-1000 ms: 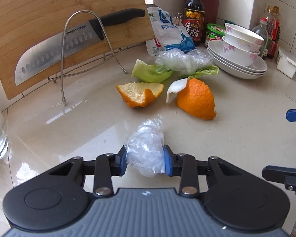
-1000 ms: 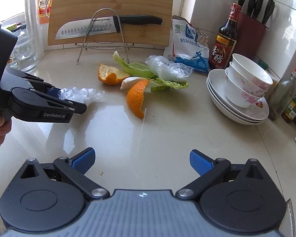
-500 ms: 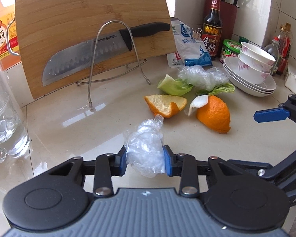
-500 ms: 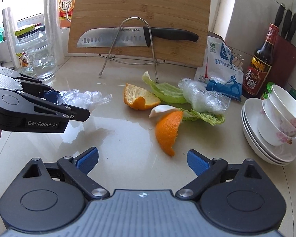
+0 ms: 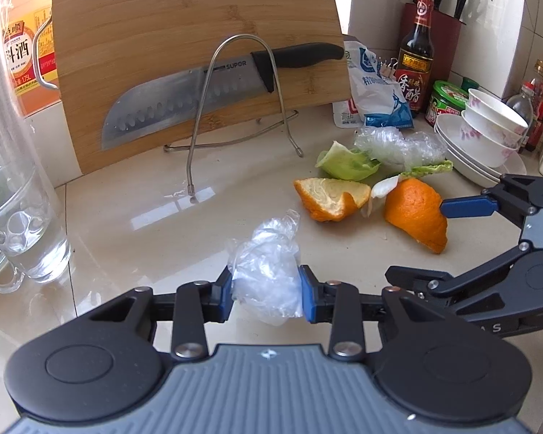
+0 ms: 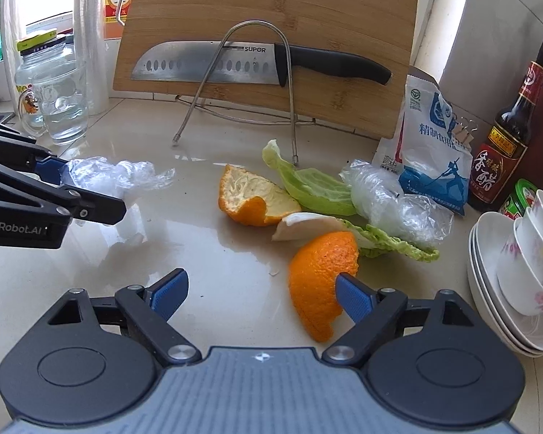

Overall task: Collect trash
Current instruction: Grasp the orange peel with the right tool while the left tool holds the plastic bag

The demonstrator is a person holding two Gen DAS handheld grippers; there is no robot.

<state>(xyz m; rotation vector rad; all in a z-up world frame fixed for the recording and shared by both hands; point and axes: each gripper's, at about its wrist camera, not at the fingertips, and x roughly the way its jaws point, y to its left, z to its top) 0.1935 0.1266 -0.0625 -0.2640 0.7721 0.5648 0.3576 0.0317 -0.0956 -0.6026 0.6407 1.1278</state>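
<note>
Here the left tongs (image 5: 267, 291) pinch a plastic wad (image 5: 266, 271); the right tongs (image 6: 259, 294), wide but closing, straddle the peel (image 6: 316, 282) at five o'clock.

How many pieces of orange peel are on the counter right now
2. One orange peel lies between the closing right gripper fingers, not yet pinched. The other peel lies inside up beside the cabbage leaf. More could hide under the scraps.
</note>
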